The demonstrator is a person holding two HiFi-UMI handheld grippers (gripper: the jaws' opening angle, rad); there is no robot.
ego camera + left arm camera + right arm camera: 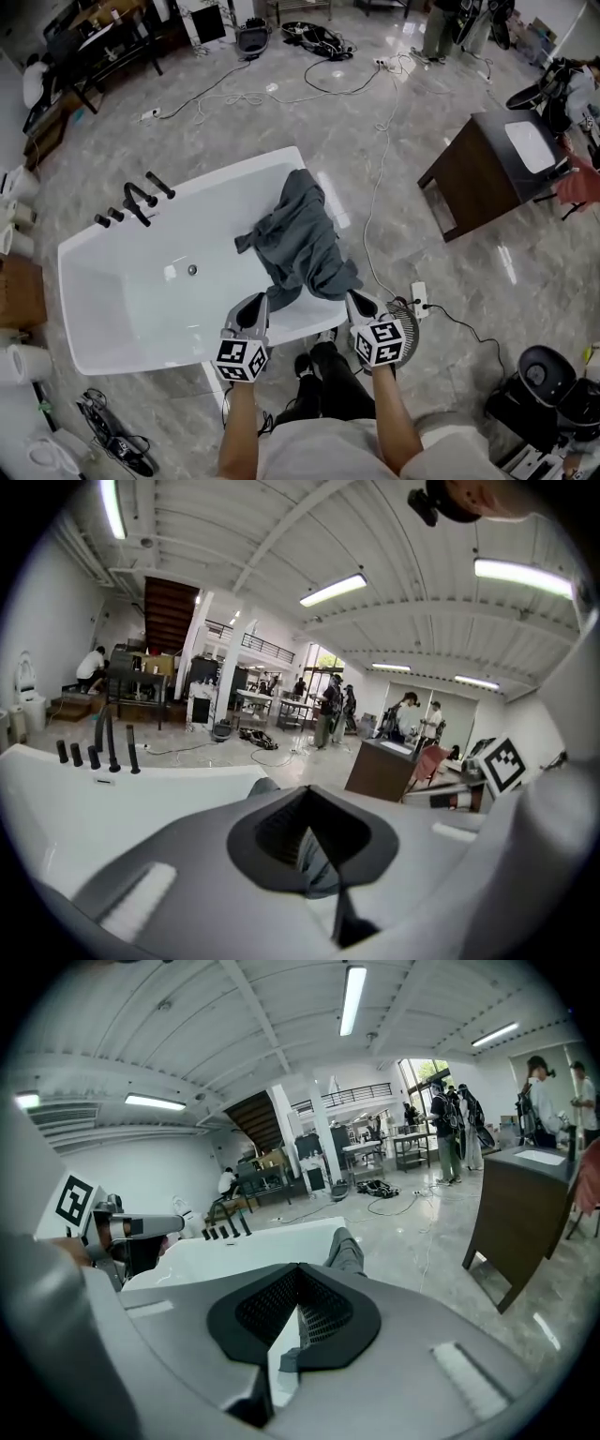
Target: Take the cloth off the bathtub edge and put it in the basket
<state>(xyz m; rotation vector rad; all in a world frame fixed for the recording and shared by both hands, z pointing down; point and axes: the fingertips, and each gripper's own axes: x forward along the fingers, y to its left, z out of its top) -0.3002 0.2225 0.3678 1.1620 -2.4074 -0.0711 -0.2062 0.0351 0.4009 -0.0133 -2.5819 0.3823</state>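
Observation:
A grey cloth (302, 242) hangs crumpled over the right-hand rim of the white bathtub (122, 309), partly inside and partly down the outer wall. My left gripper (257, 304) is shut and empty at the tub's near rim, just left of the cloth's lower end. The right gripper (360, 301) is shut too, just right of the cloth and outside the tub. A round wire basket (412, 328) stands on the floor beside it, partly hidden. In the right gripper view the cloth (345, 1249) lies ahead of the shut jaws; the left gripper view shows only its top (263, 785).
Black faucet fittings (137, 202) stand on the tub's far left rim. A dark wood cabinet (483, 173) with a white basin is to the right. Cables (380, 159) and a power strip (419, 298) lie on the marble floor. People stand far off.

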